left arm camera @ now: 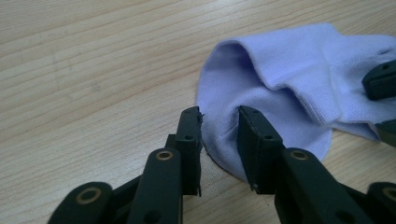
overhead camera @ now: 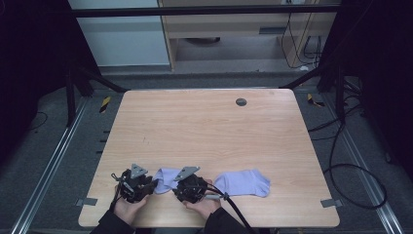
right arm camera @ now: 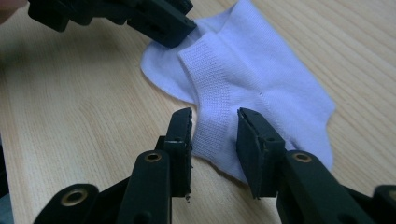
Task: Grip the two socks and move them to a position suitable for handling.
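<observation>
While both grippers stand part-open | left gripper [left arm camera: 219,123] straddles near lilac sock [left arm camera: 299,88] heel edge | right gripper [right arm camera: 214,126] straddles its cuff edge | sock lies flat between them at front table [overhead camera: 204,126] edge | second sock [overhead camera: 242,183] lies just right, untouched

Wooden table [overhead camera: 204,131], two lilac socks [overhead camera: 243,182]

Sock [overhead camera: 165,177], near grippers: pale lavender, plain, ribbed cuff. Second sock [overhead camera: 242,183]: same pale lavender, plain. Table [overhead camera: 204,131]: light wood grain; one dark grey round plug [overhead camera: 241,102]. Left gripper [left arm camera: 219,122], right gripper [right arm camera: 214,122]: black jaws, brass-coloured rivets.
</observation>
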`<state>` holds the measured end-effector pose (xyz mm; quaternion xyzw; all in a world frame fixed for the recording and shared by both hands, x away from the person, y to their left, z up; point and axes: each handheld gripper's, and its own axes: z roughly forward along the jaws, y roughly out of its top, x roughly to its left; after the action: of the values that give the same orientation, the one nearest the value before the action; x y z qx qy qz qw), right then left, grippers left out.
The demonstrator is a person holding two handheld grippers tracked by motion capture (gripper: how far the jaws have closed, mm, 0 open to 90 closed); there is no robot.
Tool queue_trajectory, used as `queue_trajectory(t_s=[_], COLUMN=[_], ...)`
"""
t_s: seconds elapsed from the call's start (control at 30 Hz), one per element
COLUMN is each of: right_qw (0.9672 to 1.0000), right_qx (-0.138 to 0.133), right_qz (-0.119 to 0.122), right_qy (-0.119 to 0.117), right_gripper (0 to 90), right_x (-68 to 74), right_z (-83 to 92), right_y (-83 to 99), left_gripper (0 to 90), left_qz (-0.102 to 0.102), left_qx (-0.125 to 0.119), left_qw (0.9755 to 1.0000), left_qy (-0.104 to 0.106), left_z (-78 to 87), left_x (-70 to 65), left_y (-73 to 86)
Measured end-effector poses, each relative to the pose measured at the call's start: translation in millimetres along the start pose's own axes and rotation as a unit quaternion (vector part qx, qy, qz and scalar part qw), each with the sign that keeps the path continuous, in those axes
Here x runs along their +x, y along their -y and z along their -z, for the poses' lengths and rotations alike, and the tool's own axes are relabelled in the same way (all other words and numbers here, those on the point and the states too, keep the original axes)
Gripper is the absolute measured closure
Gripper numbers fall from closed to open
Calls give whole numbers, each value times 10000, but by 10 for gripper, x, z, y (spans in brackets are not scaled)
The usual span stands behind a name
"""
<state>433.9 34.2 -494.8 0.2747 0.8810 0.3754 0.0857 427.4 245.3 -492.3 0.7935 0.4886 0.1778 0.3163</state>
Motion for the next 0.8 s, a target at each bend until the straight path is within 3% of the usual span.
queue_trajectory(t_s=[0.13, 0.33, 0.57, 0.8], right_qw=[10000, 10000, 9970, 9894], right_qx=[22, 28, -584, -962], right_qz=[84, -4, -489, -1044], right_qy=[36, 41, -96, 316], right_gripper=[727, 837, 839, 836], right_x=[20, 26, -73, -325], right_z=[-33, -25, 156, 262], right_y=[6, -11, -110, -237], left_gripper=[740, 824, 859, 862], left_qz=[57, 60, 96, 34], left_qx=[0, 3, -36, 5], left_qw=[10000, 10000, 9998, 9998], left_qy=[28, 63, 160, 191], left_z=[-7, -12, -8, -2], left_x=[9, 13, 36, 43], left_y=[-5, -10, -18, -26])
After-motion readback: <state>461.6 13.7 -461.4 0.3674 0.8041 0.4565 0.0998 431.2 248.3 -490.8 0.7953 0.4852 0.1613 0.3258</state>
